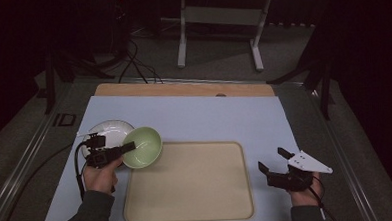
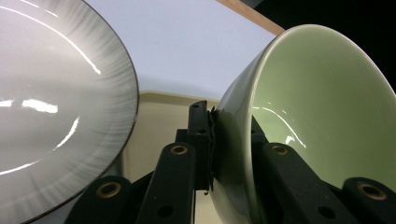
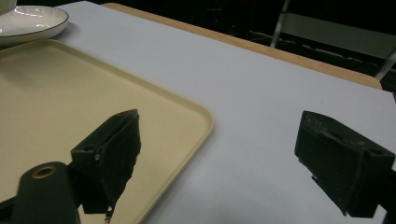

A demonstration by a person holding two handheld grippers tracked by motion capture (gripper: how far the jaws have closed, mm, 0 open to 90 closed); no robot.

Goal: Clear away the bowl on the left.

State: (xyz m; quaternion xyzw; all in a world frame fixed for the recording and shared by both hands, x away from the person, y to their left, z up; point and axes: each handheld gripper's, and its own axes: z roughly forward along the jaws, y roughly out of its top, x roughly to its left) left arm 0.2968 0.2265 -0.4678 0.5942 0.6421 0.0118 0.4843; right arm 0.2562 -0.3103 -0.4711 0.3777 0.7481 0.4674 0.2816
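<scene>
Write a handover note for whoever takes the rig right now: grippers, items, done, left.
Left gripper: shut on the green bowl, pinching its rim, bowl tilted and lifted at the tray's near-left corner.
Right gripper: open, holding nothing, over the mat right of the tray.
White plate: on the mat, left of the tray.
Done: bowl picked up.
Left: probably set the bowl on the tray; the plate may follow.

The green bowl looks like glossy glazed ceramic, as does the white plate with its fine ribbed rim. The beige tray seems matt plastic. The table is smooth, edged in wood.
</scene>
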